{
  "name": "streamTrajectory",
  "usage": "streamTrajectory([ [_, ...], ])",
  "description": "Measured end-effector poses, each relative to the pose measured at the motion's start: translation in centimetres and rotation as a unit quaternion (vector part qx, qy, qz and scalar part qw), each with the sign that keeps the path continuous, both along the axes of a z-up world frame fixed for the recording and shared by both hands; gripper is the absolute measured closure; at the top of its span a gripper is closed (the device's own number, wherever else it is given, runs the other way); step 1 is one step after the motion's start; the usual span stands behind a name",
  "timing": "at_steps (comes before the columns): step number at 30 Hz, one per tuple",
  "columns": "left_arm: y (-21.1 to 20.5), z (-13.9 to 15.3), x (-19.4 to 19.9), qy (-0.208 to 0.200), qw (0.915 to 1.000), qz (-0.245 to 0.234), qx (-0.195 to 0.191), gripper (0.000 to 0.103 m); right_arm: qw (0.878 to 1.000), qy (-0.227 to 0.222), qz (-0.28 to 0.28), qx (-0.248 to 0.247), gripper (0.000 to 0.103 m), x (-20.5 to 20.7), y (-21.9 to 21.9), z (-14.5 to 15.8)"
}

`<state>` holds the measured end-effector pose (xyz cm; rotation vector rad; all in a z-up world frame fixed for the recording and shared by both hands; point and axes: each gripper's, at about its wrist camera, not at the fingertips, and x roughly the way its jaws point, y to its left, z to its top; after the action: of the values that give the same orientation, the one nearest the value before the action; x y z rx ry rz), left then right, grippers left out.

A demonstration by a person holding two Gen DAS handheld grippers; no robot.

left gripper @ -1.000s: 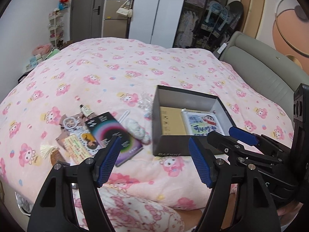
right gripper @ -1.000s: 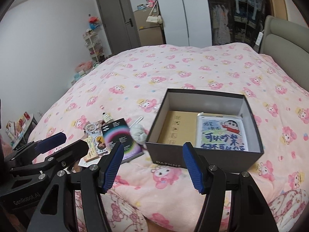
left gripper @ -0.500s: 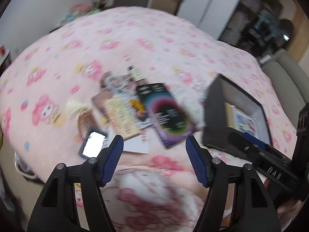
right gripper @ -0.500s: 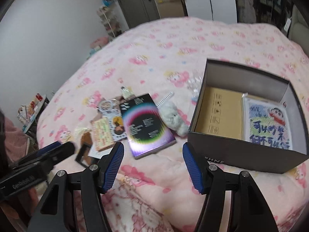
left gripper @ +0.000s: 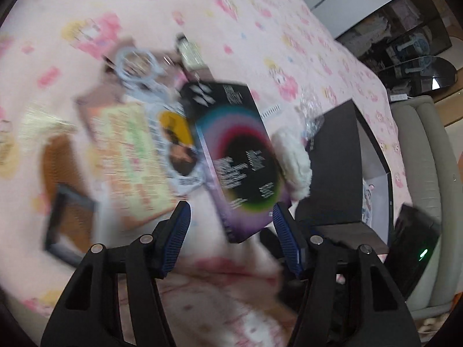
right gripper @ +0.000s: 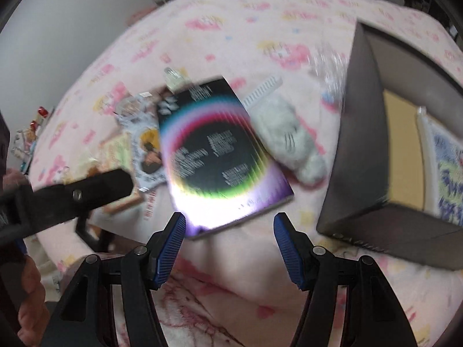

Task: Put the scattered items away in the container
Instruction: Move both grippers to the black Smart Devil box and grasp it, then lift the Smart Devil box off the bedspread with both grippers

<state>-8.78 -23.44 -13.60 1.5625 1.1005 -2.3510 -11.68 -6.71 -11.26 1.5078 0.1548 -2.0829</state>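
Observation:
A black booklet with a rainbow ring (left gripper: 237, 156) (right gripper: 214, 156) lies on the pink bedspread, just beyond both grippers. My left gripper (left gripper: 231, 228) is open and empty, close above its near edge. My right gripper (right gripper: 228, 228) is open and empty, also at its near edge. A white plush toy (left gripper: 292, 162) (right gripper: 289, 144) lies between the booklet and the dark open box (left gripper: 338, 167) (right gripper: 356, 150). The box holds a cartoon picture card (right gripper: 445, 167) on a tan base. Cards (left gripper: 130, 156), a keyring (left gripper: 136, 63), a small bottle (left gripper: 188, 49) and a comb (right gripper: 262, 92) lie around the booklet. Both views are blurred.
A small dark framed mirror (left gripper: 69, 219) lies at the left near the bed edge. The left gripper's arm (right gripper: 58, 199) crosses the right wrist view at the left. A grey headboard (left gripper: 419, 173) stands to the right. Wardrobes (left gripper: 405, 23) stand beyond the bed.
Both grippers have moved forward and down toward the scattered items. The booklet now sits right in front of both open grippers; the box has shifted to the right of both views.

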Motion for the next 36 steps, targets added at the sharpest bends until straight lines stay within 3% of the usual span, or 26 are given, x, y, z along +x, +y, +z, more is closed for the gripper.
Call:
streamTrajectory([
  [2,0.5,-1.2,-1.1,-0.025,0.9995,0.000,0.020,0.042,1.000,-0.020,-0.018,0.004,0.043,-0.6,0.5,-1.3],
  [6,1.3,-3.3,-2.5,-0.066,0.9971,0.007,0.038,0.040,0.996,-0.061,-0.061,-0.037,0.043,-2.2,2.5,-2.7],
  [9,2.2,-4.5,-3.2,-0.081,0.9952,0.015,0.052,0.037,0.994,-0.060,-0.071,-0.050,0.043,-2.8,3.4,-2.5],
  [19,3.4,-6.8,-4.4,-0.082,0.9931,0.058,0.060,0.030,0.995,-0.063,-0.033,-0.069,0.044,-2.7,4.4,-3.1],
  [22,3.6,-6.5,-4.2,-0.075,0.9941,0.055,0.055,0.048,0.996,-0.057,-0.023,-0.070,0.044,-2.6,4.2,-3.2],
  [26,3.0,-5.8,-3.1,-0.062,0.9920,0.066,0.088,0.064,0.995,-0.057,-0.006,-0.087,0.044,-2.4,4.2,-2.9],
  [30,2.6,-4.6,-1.9,-0.043,0.9906,0.072,0.108,0.073,0.990,-0.074,-0.011,-0.121,0.044,-2.4,5.2,-2.3],
  [36,1.6,-1.8,-0.2,-0.031,0.9951,0.055,0.077,0.079,0.989,-0.058,0.025,-0.133,0.044,-0.9,5.1,-0.1],
])
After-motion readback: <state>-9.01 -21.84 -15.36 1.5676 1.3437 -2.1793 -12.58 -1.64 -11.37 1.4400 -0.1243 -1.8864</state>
